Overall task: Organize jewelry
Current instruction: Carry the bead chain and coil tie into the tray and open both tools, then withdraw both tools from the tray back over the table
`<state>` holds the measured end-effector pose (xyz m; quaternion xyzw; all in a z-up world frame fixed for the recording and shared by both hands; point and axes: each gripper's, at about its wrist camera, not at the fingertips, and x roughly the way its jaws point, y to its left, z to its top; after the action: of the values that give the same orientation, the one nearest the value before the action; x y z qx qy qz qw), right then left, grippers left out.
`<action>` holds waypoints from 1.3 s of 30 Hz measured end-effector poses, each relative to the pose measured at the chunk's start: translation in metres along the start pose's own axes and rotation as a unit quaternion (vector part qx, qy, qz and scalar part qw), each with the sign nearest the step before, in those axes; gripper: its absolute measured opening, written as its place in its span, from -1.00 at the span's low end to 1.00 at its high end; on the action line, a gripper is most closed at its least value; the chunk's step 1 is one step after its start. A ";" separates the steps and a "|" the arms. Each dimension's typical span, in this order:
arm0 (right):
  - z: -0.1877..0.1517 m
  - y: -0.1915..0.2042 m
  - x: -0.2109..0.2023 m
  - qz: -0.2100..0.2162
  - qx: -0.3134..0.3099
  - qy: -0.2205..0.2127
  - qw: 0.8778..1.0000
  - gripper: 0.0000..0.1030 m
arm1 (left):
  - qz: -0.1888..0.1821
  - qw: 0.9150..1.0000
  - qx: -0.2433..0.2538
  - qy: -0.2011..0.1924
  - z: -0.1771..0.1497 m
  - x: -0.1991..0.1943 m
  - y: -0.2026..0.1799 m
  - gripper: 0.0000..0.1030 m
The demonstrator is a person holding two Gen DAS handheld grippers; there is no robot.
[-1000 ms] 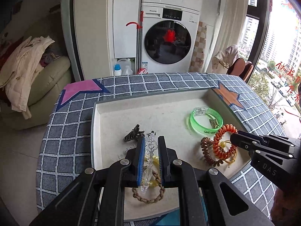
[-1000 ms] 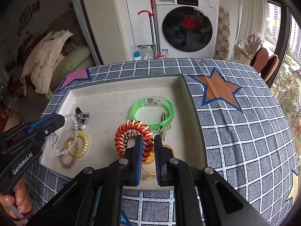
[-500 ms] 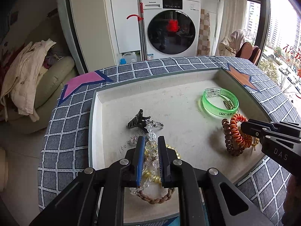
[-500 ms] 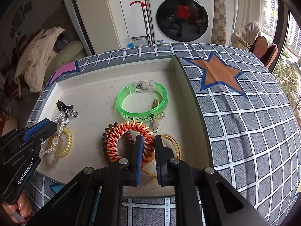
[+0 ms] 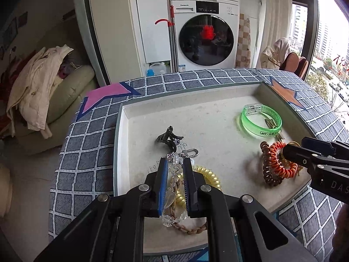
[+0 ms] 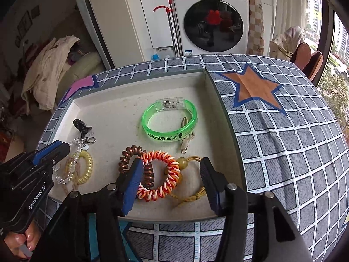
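A shallow cream tray (image 5: 139, 118) (image 6: 113, 100) lies on the checked table. My left gripper (image 5: 174, 166) is shut on a clear crystal bead bracelet (image 5: 173, 170), low over a yellow coil hair tie (image 5: 207, 174) and a braided brown bracelet (image 5: 192, 227). The crystal bracelet also shows in the right wrist view (image 6: 75, 144). My right gripper (image 6: 171, 170) is open, its fingers on either side of the orange-and-white coil tie (image 6: 162, 172), which lies on the tray beside a brown coil tie (image 6: 128, 157). A green bangle (image 6: 169, 120) and a black hair claw (image 5: 166, 136) lie farther back.
A yellow cord with a bead (image 6: 185, 163) lies by the orange coil. A small cable plug (image 6: 185, 146) rests under the green bangle. A metal clasp (image 5: 190, 152) lies near the claw. The table edge is just in front of the tray. A washing machine (image 5: 205, 35) stands behind.
My right gripper opened and let the orange coil tie down onto the tray. My left gripper lowered the crystal bracelet toward the yellow coil tie.
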<state>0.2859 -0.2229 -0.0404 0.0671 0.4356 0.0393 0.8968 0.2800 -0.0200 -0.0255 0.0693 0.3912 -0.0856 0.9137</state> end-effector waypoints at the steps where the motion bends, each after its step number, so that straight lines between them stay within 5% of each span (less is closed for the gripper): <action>1: 0.000 0.001 -0.002 0.001 0.000 -0.002 1.000 0.15 | 0.000 1.000 0.002 0.000 0.000 0.000 -0.001 -0.35; 24: -0.001 -0.014 -0.034 -0.001 0.006 -0.031 1.000 0.16 | 0.013 0.999 0.011 -0.033 0.006 -0.023 -0.006 -0.34; 26: -0.002 -0.016 -0.035 -0.001 0.008 -0.030 1.000 0.16 | 0.014 0.999 0.007 -0.030 0.006 -0.023 -0.004 0.66; 27: -0.003 -0.016 -0.034 -0.001 0.008 -0.029 1.000 0.16 | 0.022 0.999 -0.003 -0.035 0.005 -0.025 -0.001 1.00; 33: -0.008 -0.011 -0.032 0.000 -0.003 -0.023 1.000 0.19 | 0.030 0.998 -0.006 -0.053 0.000 -0.036 0.003 1.00; 36: -0.012 -0.003 -0.036 -0.001 -0.022 -0.039 0.999 0.62 | 0.032 0.998 -0.009 -0.056 -0.005 -0.042 0.004 1.00; 39: -0.018 0.004 -0.045 -0.001 -0.034 -0.065 0.997 0.69 | 0.035 0.998 -0.009 -0.056 -0.010 -0.048 0.004 1.00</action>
<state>0.2440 -0.2234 -0.0165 0.0388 0.3752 0.0492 0.9248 0.2410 -0.0096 0.0027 0.0699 0.3379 -0.0542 0.9370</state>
